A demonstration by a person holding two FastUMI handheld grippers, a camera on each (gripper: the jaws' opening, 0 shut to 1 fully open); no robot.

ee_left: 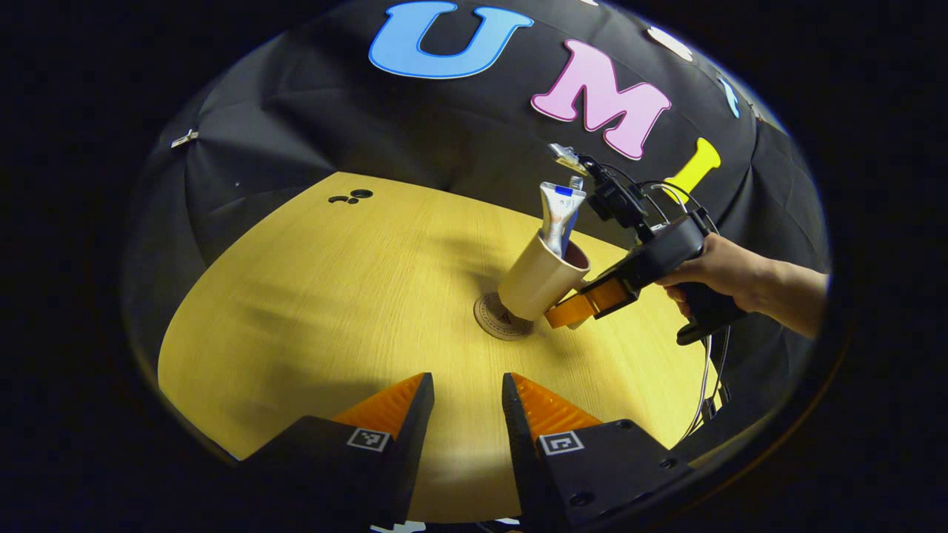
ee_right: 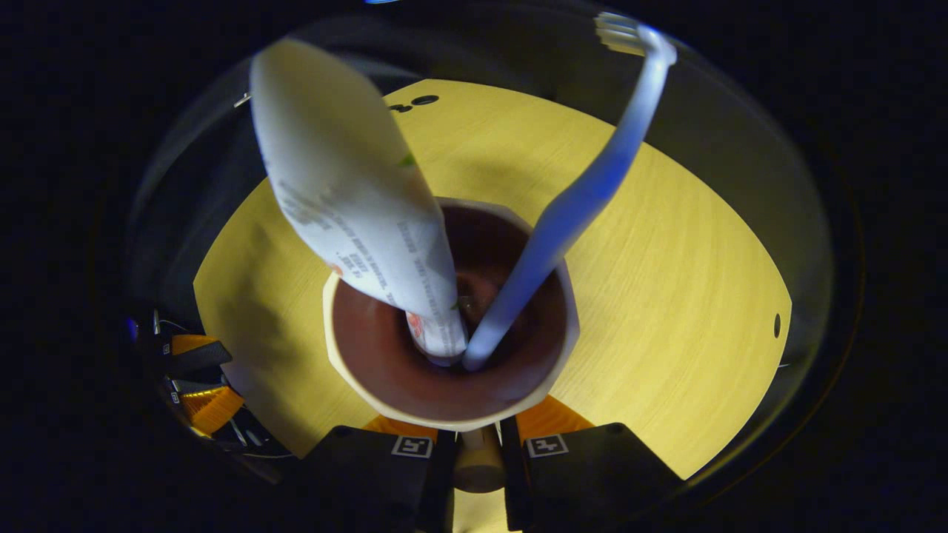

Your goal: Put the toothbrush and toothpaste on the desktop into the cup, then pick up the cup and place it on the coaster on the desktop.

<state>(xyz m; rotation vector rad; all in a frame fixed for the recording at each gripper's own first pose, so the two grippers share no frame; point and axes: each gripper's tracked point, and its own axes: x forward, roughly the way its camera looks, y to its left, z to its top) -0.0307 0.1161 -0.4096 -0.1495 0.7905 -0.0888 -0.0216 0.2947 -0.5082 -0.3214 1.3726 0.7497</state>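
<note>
Desktop (ee_left: 311, 296): pale wood surface, bare on its left side in the left gripper view; two small dark holes near the far edge.
Left gripper (ee_left: 466, 400): low over the near part of the desktop, fingers spread with a plain gap between them, holding nothing; it stands well apart from the cup.
Coaster (ee_left: 495, 318): round patterned disc near the middle of the desktop, partly covered by the base of the cup.
Cup (ee_left: 535, 281): cream outside, dark brown inside, tilted with its mouth toward the right; the lower edge appears to touch or hang just over the coaster, and which of the two cannot be told.
Toothpaste (ee_left: 557, 211): tube standing in the cup, crimped end up; in the right gripper view it leans to the left of the mouth.
Toothbrush (ee_right: 585, 200): pale blue handle, foot at the bottom of the cup, bristle head up at the far right in the right gripper view.
Right gripper (ee_left: 585, 303): held in a person's hand (ee_left: 722, 270) at the right, pinching the cup's handle (ee_right: 478, 459), which sits squeezed between the two fingers in the right gripper view.
Done, by judgement: both articles are in the cup and the cup is lifted and carried to the coaster.
Left, by judgement: level the cup, seat it square on the coaster, let go of the handle.
</note>
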